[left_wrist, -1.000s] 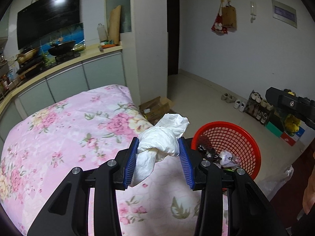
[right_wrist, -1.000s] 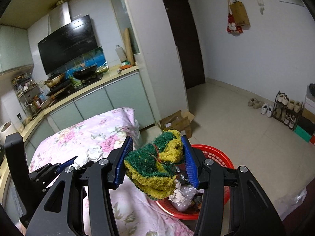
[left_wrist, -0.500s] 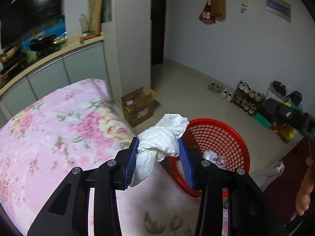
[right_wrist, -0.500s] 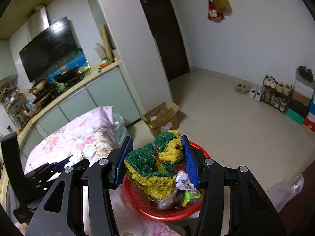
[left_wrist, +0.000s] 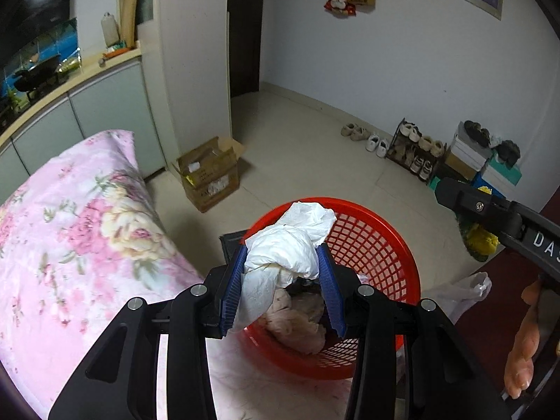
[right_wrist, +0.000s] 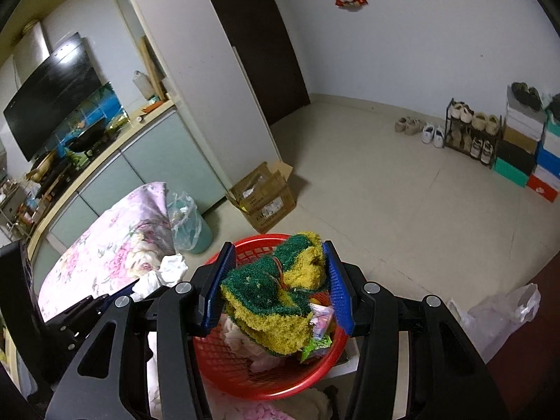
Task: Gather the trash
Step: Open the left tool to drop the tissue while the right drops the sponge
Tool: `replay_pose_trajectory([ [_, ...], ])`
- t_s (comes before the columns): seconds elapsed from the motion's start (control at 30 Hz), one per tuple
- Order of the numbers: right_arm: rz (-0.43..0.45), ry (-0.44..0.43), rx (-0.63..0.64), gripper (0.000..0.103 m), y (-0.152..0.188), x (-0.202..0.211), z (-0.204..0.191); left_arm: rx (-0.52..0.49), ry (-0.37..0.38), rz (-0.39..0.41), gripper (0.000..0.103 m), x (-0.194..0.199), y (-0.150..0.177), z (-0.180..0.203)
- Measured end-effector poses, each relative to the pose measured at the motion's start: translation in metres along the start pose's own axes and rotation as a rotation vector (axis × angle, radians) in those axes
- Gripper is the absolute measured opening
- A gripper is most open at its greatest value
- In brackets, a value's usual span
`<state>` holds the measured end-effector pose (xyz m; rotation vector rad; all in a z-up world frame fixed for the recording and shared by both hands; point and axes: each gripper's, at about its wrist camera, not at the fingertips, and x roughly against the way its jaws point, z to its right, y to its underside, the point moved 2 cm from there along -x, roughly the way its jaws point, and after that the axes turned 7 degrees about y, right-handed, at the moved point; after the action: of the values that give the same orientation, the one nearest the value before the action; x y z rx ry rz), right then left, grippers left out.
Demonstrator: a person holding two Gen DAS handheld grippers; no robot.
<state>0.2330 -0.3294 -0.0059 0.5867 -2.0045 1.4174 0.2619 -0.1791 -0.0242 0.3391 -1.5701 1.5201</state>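
Observation:
My left gripper (left_wrist: 282,281) is shut on a crumpled white tissue wad (left_wrist: 287,245) and holds it over the near rim of a red mesh basket (left_wrist: 378,245). The basket holds pinkish trash. My right gripper (right_wrist: 280,288) is shut on a green and yellow scouring sponge (right_wrist: 276,294) and holds it above the same red basket (right_wrist: 259,381), which has wrappers and pinkish trash inside. The white tissue wad also shows at the left of the right wrist view (right_wrist: 168,273).
A table with a pink floral cloth (left_wrist: 70,231) is at the left. A cardboard box (left_wrist: 210,178) stands on the tiled floor. A lined teal bin (right_wrist: 187,224) stands by the table. A shoe rack (right_wrist: 472,133), stacked boxes and a plastic bag (right_wrist: 504,311) are at the right.
Both grippers have moved right, off the floral table and over the red basket, each still holding its item. The basket now sits right under both.

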Motion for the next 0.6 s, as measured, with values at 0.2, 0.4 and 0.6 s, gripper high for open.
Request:
replay_pose_trajectory([
  [0.2, -0.035, 0.002, -0.023, 0.049, 0.001, -0.01, 0.005, -0.006, 0.011, -0.025, 0.04, -0.017, 0.004, 0.007],
  [0.4, -0.076, -0.008, -0.033, 0.049, 0.002, -0.024, 0.01, -0.013, 0.003, -0.06, 0.04, -0.034, 0.011, 0.007],
  [0.6, -0.114, -0.017, -0.046, 0.049, 0.007, -0.037, 0.01, -0.012, 0.001, -0.081, 0.04, -0.045, 0.015, 0.007],
])
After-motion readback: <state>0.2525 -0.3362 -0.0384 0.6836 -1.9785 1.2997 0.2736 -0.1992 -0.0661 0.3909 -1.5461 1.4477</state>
